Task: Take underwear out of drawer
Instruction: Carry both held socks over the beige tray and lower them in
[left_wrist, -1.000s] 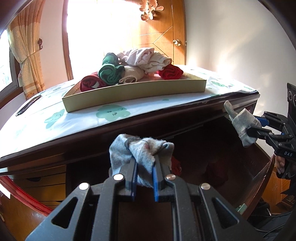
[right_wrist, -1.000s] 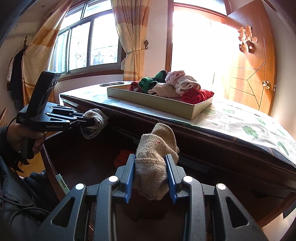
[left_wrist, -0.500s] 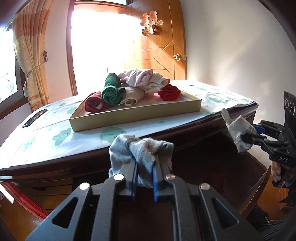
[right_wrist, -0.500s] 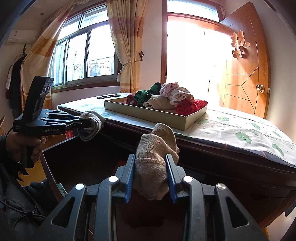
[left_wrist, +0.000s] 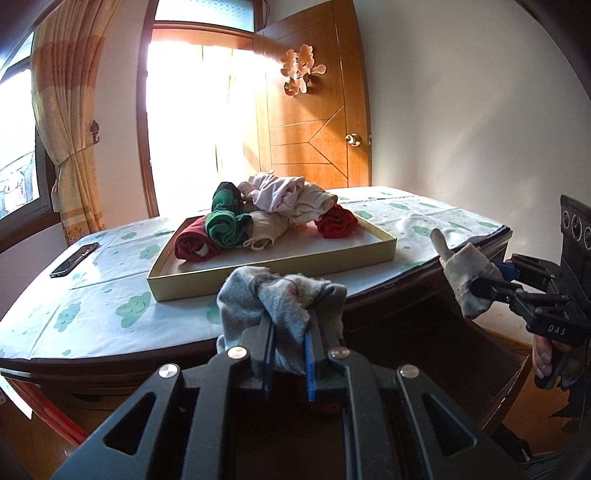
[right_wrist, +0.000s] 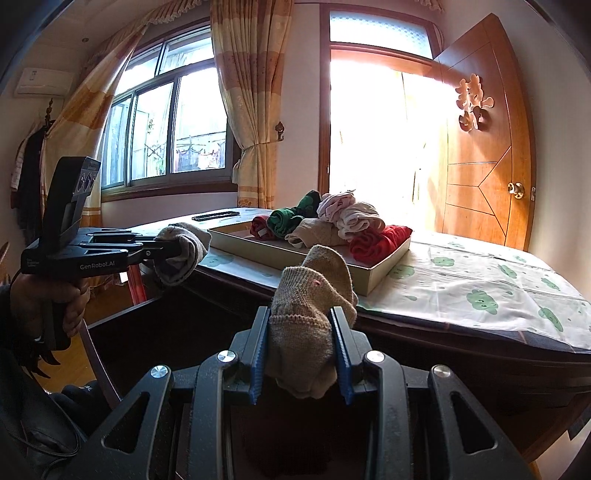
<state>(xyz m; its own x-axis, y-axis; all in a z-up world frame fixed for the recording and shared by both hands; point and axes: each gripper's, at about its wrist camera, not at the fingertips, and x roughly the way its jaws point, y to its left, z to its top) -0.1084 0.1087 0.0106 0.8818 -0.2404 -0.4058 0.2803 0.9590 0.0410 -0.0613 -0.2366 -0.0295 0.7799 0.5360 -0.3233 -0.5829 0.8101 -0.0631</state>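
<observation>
Left claw (left_wrist: 289, 363), closed on a grey rolled bundle (left_wrist: 280, 301), held above the open drawer (left_wrist: 424, 332), in front of the counter (left_wrist: 85, 302) edge. Right claw (right_wrist: 300, 363), clamped on a beige knitted bundle (right_wrist: 312, 291), likewise raised over the dark drawer cavity. Gold tray (left_wrist: 280, 264) on the cloud-print cloth (right_wrist: 480, 280), holding rolled underwear (left_wrist: 266, 216) in red, green, beige and pink. Black phone (left_wrist: 75, 259) near the counter's far left edge. Wooden door (left_wrist: 314, 122) behind.
</observation>
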